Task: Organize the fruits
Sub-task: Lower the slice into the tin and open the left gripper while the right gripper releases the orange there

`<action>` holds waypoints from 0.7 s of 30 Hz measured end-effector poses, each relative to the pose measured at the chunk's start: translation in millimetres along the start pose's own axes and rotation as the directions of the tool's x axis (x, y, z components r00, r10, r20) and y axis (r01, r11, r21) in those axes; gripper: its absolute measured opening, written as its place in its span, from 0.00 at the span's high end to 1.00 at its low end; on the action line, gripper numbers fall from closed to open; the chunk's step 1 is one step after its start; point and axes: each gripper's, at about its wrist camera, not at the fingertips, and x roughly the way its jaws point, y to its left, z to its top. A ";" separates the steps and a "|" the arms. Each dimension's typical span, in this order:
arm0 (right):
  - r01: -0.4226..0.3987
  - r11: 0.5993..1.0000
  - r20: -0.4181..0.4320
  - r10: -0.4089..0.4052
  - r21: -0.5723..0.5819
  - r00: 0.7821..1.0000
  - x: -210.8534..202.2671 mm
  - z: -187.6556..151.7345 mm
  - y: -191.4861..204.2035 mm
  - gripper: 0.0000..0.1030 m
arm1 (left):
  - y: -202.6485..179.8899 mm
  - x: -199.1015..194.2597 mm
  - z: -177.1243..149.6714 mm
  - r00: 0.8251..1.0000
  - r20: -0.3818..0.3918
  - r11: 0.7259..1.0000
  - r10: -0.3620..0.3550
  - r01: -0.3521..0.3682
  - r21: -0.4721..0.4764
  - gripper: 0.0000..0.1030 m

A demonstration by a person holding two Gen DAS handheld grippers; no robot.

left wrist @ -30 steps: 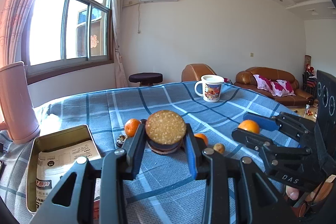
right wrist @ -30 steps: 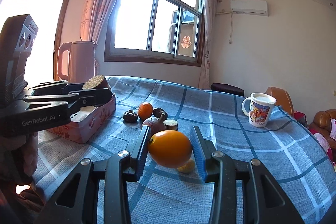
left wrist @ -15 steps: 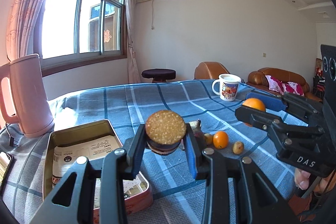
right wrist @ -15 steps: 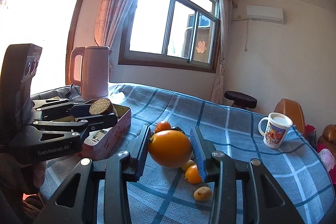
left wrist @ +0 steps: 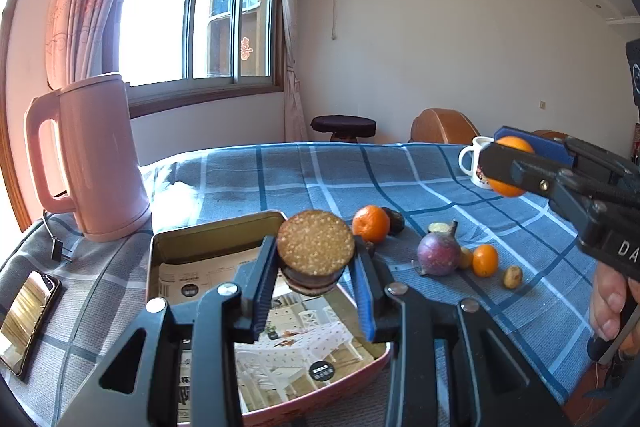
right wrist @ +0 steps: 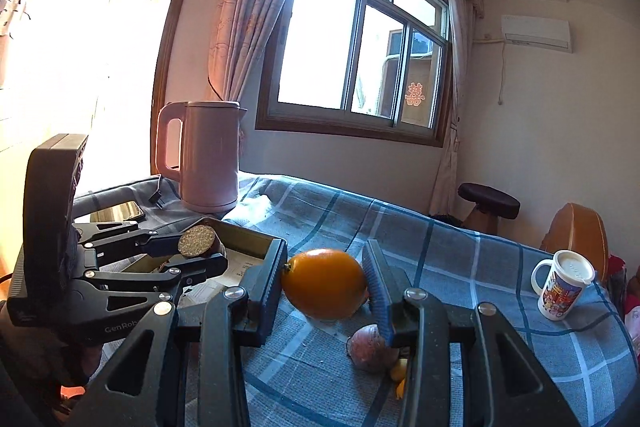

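Observation:
My left gripper [left wrist: 316, 267] is shut on a cut brown fruit half [left wrist: 316, 243] with a speckled tan face, held above the open pink tin box [left wrist: 216, 227]. It shows in the right wrist view [right wrist: 200, 241] too. My right gripper [right wrist: 325, 285] is shut on a large orange fruit [right wrist: 325, 283], held above the blue checked cloth; it appears in the left wrist view [left wrist: 510, 167]. On the cloth lie a tangerine [left wrist: 371, 223], a purple round fruit [left wrist: 439, 254], a small orange fruit [left wrist: 485, 259] and a small brown fruit [left wrist: 512, 276].
A pink kettle [left wrist: 96, 159] stands at the back left beside the tin. A phone [left wrist: 28, 315] lies at the left edge. A printed mug [right wrist: 562, 285] stands at the far right. Printed paper [left wrist: 296, 339] lines the tin.
Both grippers have swung left toward the tin, each still holding its fruit. The left one now hangs over the tin; the right one has risen higher above the cloth.

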 end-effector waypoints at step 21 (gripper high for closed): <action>-0.113 0.993 -0.093 0.110 -0.019 0.989 74.9 2.9 43.1 0.60 | 61.1 17.9 -2.0 0.989 -0.101 0.993 0.109 -0.113 -0.031 0.65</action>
